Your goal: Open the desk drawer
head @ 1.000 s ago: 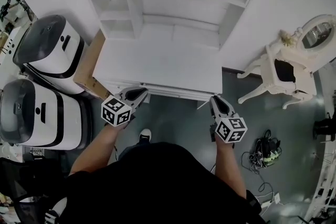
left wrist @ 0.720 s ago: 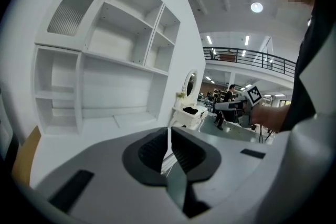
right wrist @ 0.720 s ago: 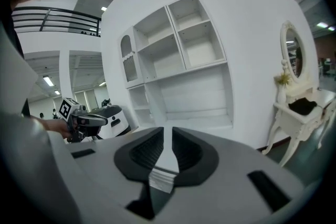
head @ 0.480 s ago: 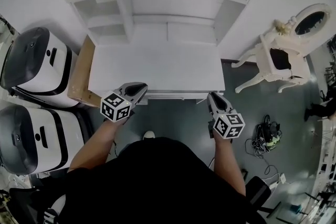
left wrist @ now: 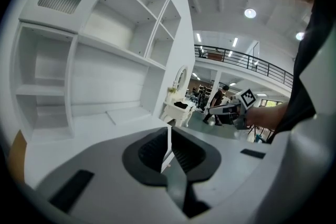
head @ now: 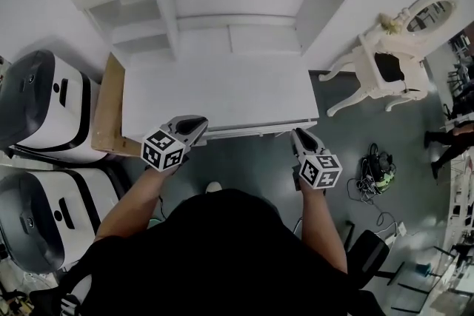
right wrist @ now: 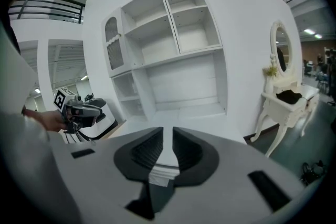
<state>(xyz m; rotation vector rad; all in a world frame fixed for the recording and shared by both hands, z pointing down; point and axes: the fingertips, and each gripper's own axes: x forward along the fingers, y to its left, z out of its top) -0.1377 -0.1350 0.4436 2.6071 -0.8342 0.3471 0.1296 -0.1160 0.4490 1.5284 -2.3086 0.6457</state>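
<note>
White desk [head: 215, 96] on a grey floor [head: 252, 163], its drawer [head: 252, 130] shut under the front edge. There I hold my left gripper [head: 194, 126] a slit apart and my right gripper [head: 296, 135] slightly wider, both gripping nothing.

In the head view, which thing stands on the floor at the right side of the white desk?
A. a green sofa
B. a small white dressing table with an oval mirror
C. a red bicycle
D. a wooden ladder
B: a small white dressing table with an oval mirror stands on the dark floor, to the right of the white desk.
</note>
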